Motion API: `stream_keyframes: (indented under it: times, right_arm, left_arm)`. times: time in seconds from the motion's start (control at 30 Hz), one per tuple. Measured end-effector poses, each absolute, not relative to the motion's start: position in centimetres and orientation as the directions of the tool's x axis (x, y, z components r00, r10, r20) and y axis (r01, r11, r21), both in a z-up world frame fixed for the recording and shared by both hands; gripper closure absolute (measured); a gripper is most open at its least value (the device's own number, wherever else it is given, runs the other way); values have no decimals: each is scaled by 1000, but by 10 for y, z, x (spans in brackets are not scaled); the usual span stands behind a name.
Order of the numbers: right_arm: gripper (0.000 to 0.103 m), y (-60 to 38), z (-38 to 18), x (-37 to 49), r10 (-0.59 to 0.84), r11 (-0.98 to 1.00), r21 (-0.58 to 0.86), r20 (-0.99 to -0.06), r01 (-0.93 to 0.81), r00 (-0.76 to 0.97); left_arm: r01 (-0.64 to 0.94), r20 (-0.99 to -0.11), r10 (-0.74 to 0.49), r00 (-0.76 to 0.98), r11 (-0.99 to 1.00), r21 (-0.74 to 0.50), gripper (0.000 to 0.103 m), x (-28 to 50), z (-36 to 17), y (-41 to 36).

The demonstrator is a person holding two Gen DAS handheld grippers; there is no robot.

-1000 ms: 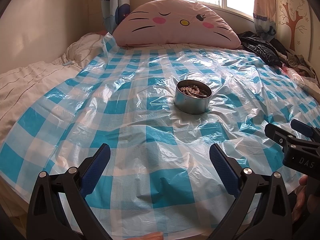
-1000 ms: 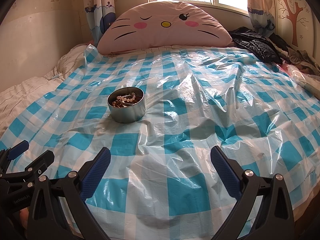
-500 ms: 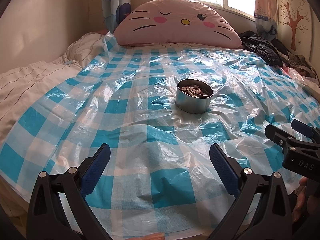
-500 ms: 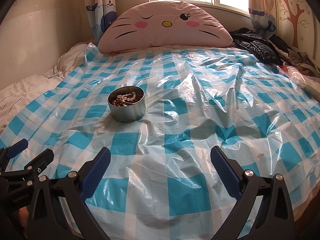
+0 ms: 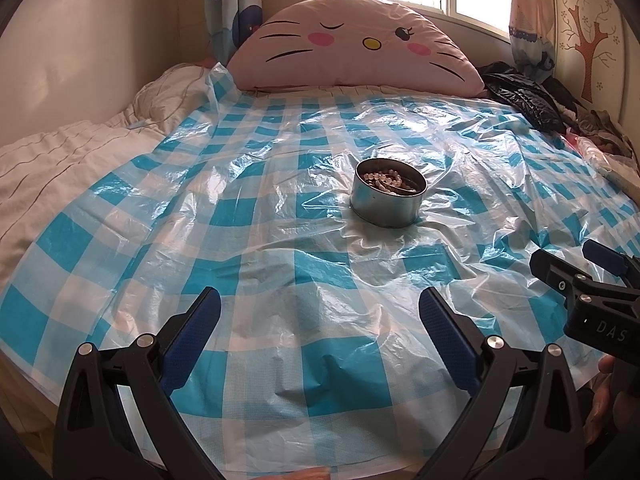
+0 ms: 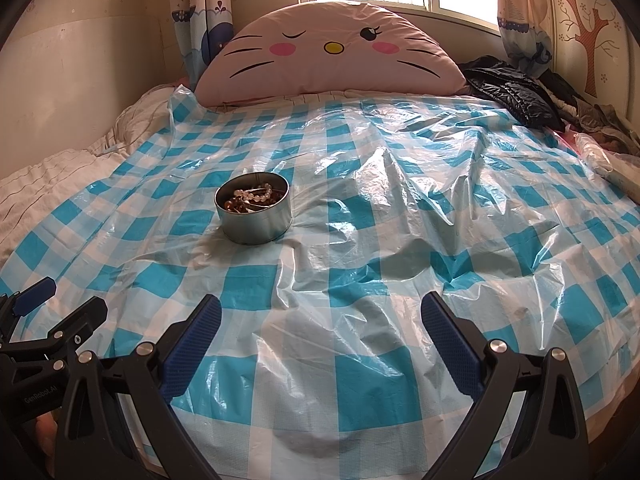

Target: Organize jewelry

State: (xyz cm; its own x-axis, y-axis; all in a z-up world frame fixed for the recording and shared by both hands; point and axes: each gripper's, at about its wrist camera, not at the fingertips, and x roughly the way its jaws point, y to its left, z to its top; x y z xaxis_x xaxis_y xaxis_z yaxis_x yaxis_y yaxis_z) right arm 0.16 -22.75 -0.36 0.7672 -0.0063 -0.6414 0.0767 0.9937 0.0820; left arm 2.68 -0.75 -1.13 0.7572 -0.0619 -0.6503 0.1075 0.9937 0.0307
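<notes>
My left gripper [image 5: 319, 334] hangs low over the near edge of the bed, jaws spread wide, nothing between the blue pads [image 5: 192, 336]. My right gripper [image 6: 321, 336] is the same: jaws wide apart, empty, over the near edge. Each one shows in the other's view; in the left wrist view the right one sits at 4 o'clock, in the right wrist view the left one sits at 8 o'clock.

Round metal tin [image 5: 388, 199] stands upright on the blue-and-white checked plastic sheet [image 5: 256, 264], well apart from both grippers. In the left wrist view it is at 1 o'clock from the jaws; in the right wrist view at 11 o'clock. Inside it are beaded bracelets [image 6: 250, 197], pale and amber beads tangled together; can't tell how many pieces.

The sheet is wrinkled and glossy and covers most of the bed. Pink cat-face pillow [image 6: 328, 52] is at 12 o'clock against the window wall. Black jacket [image 6: 516, 94] is at 2 o'clock, beside the pillow. White bedding [image 5: 60, 152] is bare at 10 o'clock.
</notes>
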Motion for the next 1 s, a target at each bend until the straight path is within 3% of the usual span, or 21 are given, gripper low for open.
stream_keyframes:
  times: [1.0]
  right_arm:
    - [7, -226, -3, 2, -9, 994, 78, -643, 77, 766]
  left_arm:
    - [106, -680, -80, 729, 994, -3, 8, 33, -15, -5]
